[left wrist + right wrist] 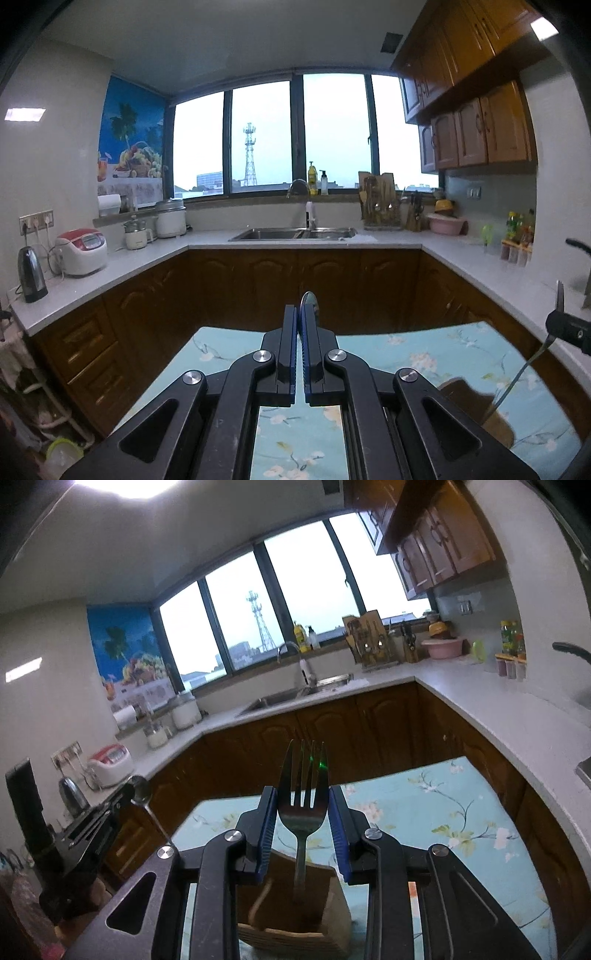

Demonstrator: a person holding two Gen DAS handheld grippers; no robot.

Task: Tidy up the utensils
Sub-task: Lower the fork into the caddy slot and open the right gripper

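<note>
- Leftmost on the counter (122,266), a kettle (31,275) and a rice cooker (82,256), near each other; also a white pot (170,218) by the window.
- Farther along, sink (293,233) under the window, with a faucet (301,192) behind it.
- Beyond the sink, a utensil rack (380,206) on the counter, then a pink bowl (445,224).
- Centre of the left wrist view: left gripper (298,325) above a floral cloth (229,354), jaws pressed together on a spoon (309,300), bowl end poking up past the fingertips.
- Seen from the right wrist view, same spoon at far left, bowl up, handle slanting down toward the cloth.
- Centre of the right wrist view: right gripper (302,805), jaws narrow, clamped on the head of a fork (303,794) at both edges.
- Fork upright, tines up, handle hanging down into a wooden holder (295,923).
- Holder standing on the cloth, right below the gripper, with a divider inside; fork handle in the right compartment.
- At the right edge of the left wrist view, the fork tines above the right gripper and the handle reaching down to the holder.
</note>
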